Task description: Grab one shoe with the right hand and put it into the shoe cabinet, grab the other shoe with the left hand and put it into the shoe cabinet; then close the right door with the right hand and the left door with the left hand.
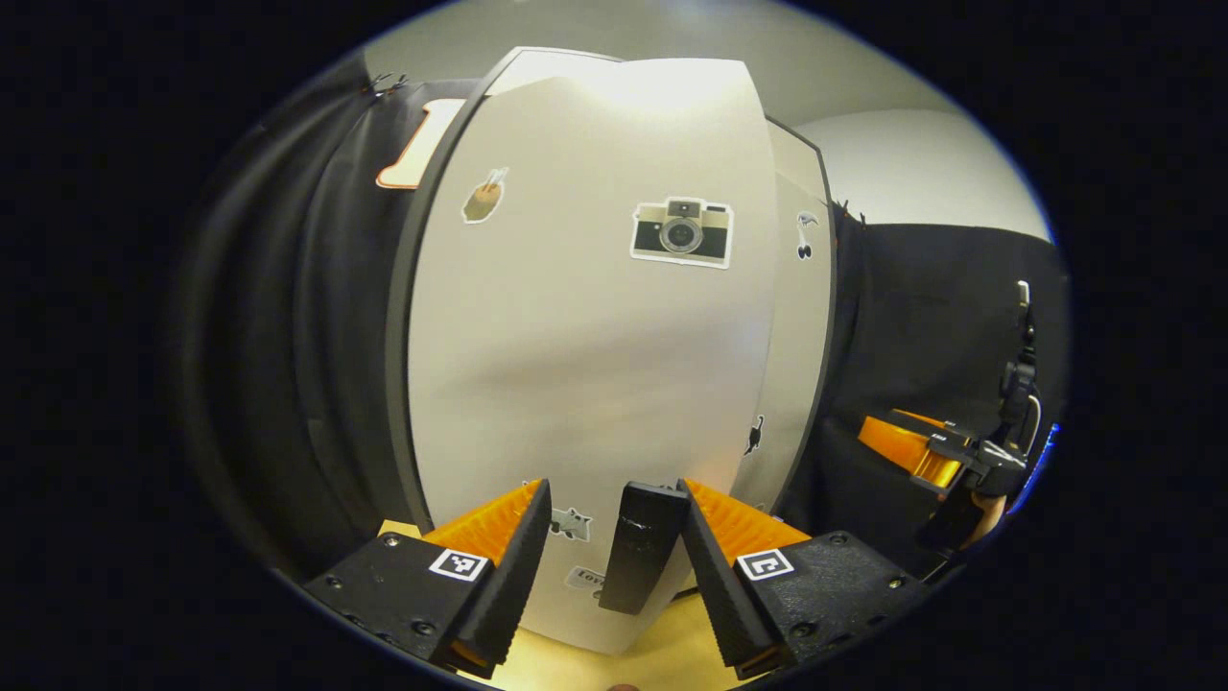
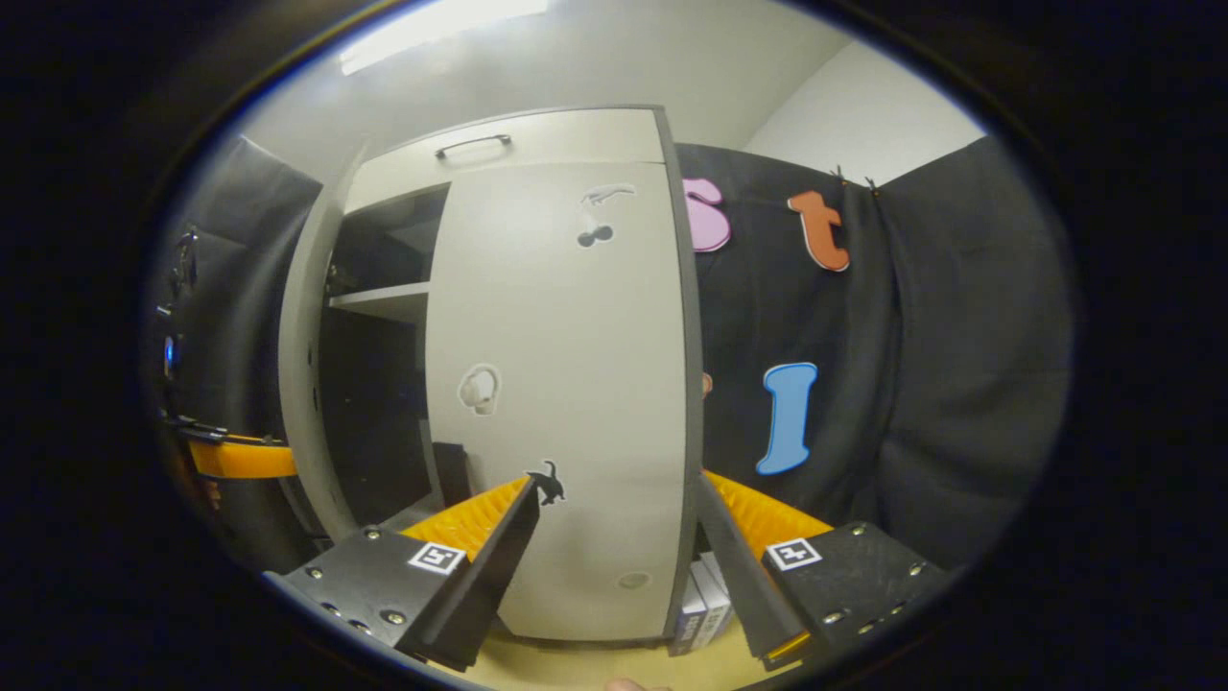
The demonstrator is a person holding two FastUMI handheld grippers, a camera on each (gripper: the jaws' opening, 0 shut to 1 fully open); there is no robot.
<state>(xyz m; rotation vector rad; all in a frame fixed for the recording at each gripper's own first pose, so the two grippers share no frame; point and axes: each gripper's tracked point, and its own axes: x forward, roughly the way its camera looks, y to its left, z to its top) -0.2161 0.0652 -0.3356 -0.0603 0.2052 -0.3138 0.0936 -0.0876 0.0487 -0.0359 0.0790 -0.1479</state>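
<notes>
The shoe cabinet's left door point(image 1: 585, 365), white with a camera sticker, stands close in front of the left gripper view. Its black handle point(image 1: 638, 547) sits between the fingers of my left gripper point(image 1: 614, 494), near the right-hand finger; the jaws are open. In the right gripper view the right door point(image 2: 566, 384) lies flat against the cabinet, with my right gripper point(image 2: 616, 485) open just before it. The left door point(image 2: 307, 384) stands partly ajar, leaving a dark gap with a shelf point(image 2: 384, 299). A dark shape point(image 2: 451, 472) low inside is too dim to identify.
The cabinet stands on a yellow wooden surface point(image 1: 662, 643). A drawer with a bar handle point(image 2: 470, 144) tops the cabinet. Some small boxes point(image 2: 705, 600) lean at its right foot. The other gripper point(image 1: 921, 451) shows at the right of the left gripper view. Black cloth surrounds the booth.
</notes>
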